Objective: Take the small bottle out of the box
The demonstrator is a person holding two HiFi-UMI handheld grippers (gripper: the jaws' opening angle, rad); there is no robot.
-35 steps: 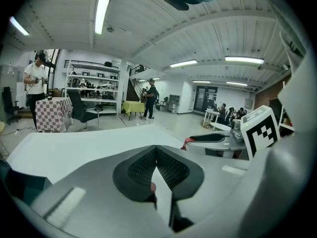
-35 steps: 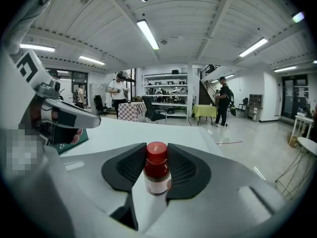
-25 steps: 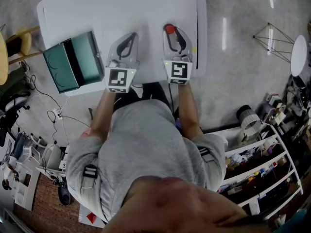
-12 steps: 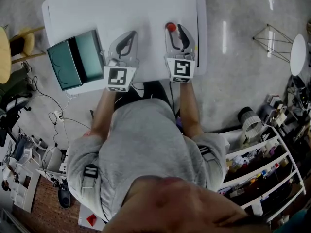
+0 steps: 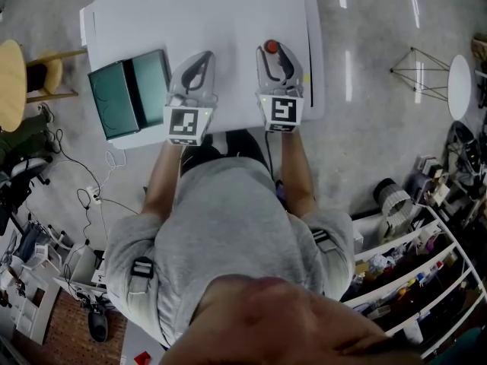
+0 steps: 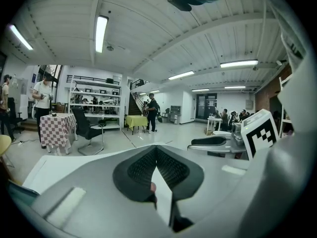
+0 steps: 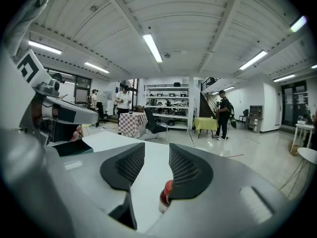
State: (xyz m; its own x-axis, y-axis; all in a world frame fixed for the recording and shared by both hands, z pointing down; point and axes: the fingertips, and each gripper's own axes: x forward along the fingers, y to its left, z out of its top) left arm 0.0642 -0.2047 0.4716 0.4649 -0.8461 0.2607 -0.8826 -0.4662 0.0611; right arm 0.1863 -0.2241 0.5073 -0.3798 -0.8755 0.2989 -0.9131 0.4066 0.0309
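The small bottle (image 5: 270, 48), red-capped, stands upright on the white table (image 5: 228, 14), outside the teal box (image 5: 129, 93). My right gripper (image 5: 274, 46) is around it with the jaws spread. In the right gripper view the bottle (image 7: 166, 195) sits low against the right pad (image 7: 185, 170), with a gap to the left pad, and my right gripper (image 7: 151, 165) does not press on it. My left gripper (image 5: 204, 55) rests on the table between the box and the bottle, and in its own view my left gripper (image 6: 156, 153) has its pads together and holds nothing. The open box (image 7: 74, 147) lies far to the left.
The table's right edge (image 5: 313, 44) runs close beside the right gripper. A yellow stool (image 5: 11, 86) stands left of the table and cluttered shelves (image 5: 411, 280) at the lower right. Cables (image 5: 91, 188) trail on the floor. People, chairs and small tables fill the hall beyond.
The head camera has drifted, so the table and box sit further right in the picture. Both grippers and the bottle keep their places on the table. The right jaws look slightly wider.
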